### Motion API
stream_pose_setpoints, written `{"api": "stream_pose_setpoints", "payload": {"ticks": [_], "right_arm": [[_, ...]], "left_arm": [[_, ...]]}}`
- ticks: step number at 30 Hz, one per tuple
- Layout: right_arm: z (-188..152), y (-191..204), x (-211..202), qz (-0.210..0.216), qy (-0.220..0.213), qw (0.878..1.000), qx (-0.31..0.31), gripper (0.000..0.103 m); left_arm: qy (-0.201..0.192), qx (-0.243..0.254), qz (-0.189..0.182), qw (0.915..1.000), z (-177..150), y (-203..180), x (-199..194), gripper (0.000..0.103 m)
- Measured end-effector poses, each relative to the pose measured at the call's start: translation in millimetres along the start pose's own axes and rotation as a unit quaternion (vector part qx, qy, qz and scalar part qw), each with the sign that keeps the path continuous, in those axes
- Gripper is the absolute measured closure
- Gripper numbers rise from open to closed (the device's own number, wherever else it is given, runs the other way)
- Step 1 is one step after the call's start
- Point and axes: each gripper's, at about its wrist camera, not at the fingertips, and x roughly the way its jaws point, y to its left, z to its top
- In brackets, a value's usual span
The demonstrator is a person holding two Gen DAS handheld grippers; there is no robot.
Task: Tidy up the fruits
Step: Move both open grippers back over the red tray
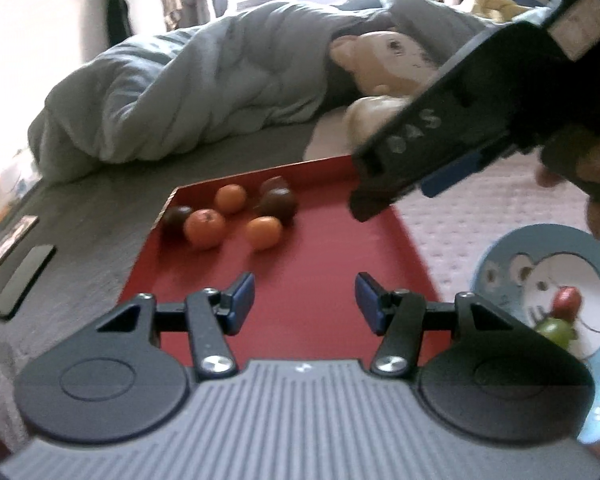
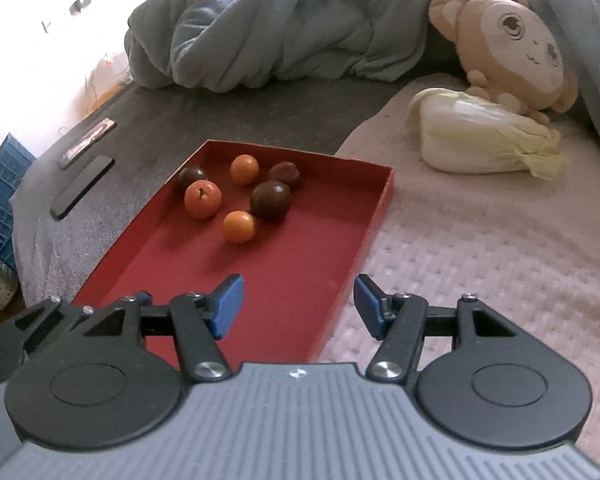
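left gripper (image 1: pixel 305 300): held open, empty, above red tray (image 1: pixel 320 264) | right gripper (image 2: pixel 299 300): held open, empty, over tray's right edge | fruits (image 2: pixel 236 196): six clustered at tray's far end | plate (image 1: pixel 540 280): two fruits seen, right of tray

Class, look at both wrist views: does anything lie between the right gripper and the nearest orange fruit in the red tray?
Nothing visible does. The right gripper, jaws open and empty, hovers at the red tray's near right wall. Only bare tray floor lies between it and the nearest orange fruit. A dark fruit touches that orange on its far right side, not on the approach side.
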Motion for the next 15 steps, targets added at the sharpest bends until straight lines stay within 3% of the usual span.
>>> {"api": "stream_pose_setpoints", "payload": {"ticks": [15], "right_arm": [[4.6,17.2,30.5,0.003,0.023,1.0,-0.016,0.036]], "left_arm": [[0.019,-0.039,0.032,0.9985,-1.5,46.0,21.8,0.045]]}}
